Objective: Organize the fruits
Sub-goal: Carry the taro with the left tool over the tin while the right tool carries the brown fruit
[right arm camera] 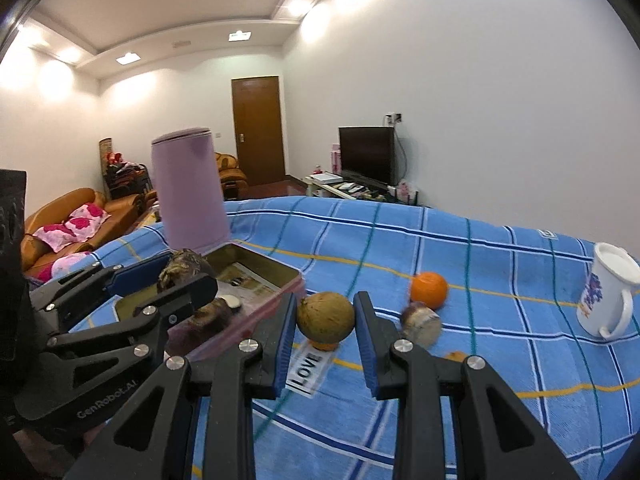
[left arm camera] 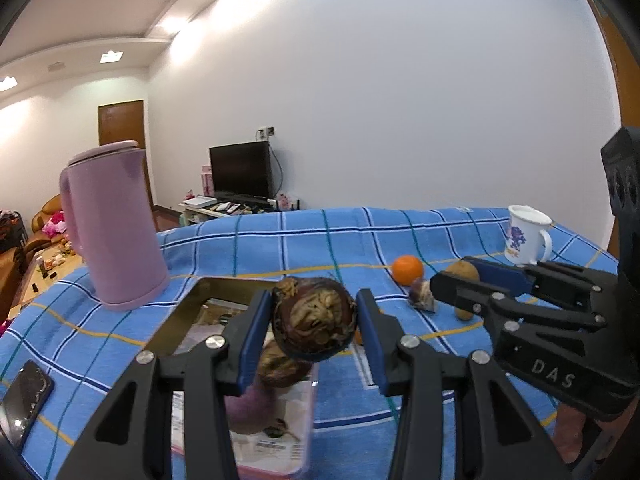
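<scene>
Left wrist view: left gripper (left arm camera: 316, 322) pinches a dark purple fruit (left arm camera: 315, 316), prob. a mangosteen, both pads on its sides, held above the near end of the tin (left arm camera: 188, 300). Right gripper (right arm camera: 325, 320) pinches a small brown fruit (right arm camera: 326, 317) above the cloth (right arm camera: 500, 360), just right of the tin's right wall. Judging from this, the step is carrying both fruits to the tin. To do it well: bring the purple fruit low over a free patch of the tin floor before letting go, since a drop from height could bounce it off the fruits below or out over the low wall; release w/ jaws level so it doesn't roll. The two grippers are close, so best unload one at a time, left first, then slide the right one in over the wall w/o clipping the rim. The tin sits near the cloth's left side, just in front of the pink jug (left arm camera: 114, 224), which stands apart from it, lid on, contents hidden. Inside the tin: printed paper lining, two or so dark fruits at the near end, a small pale item I can't ID. Still loose on the cloth toward the right: an orange (right arm camera: 429, 290), a purplish fruit (right arm camera: 421, 325) just beside it, plus small bits. The mug (right arm camera: 608, 292) stands upright near the right edge; can't tell what's in it.
</scene>
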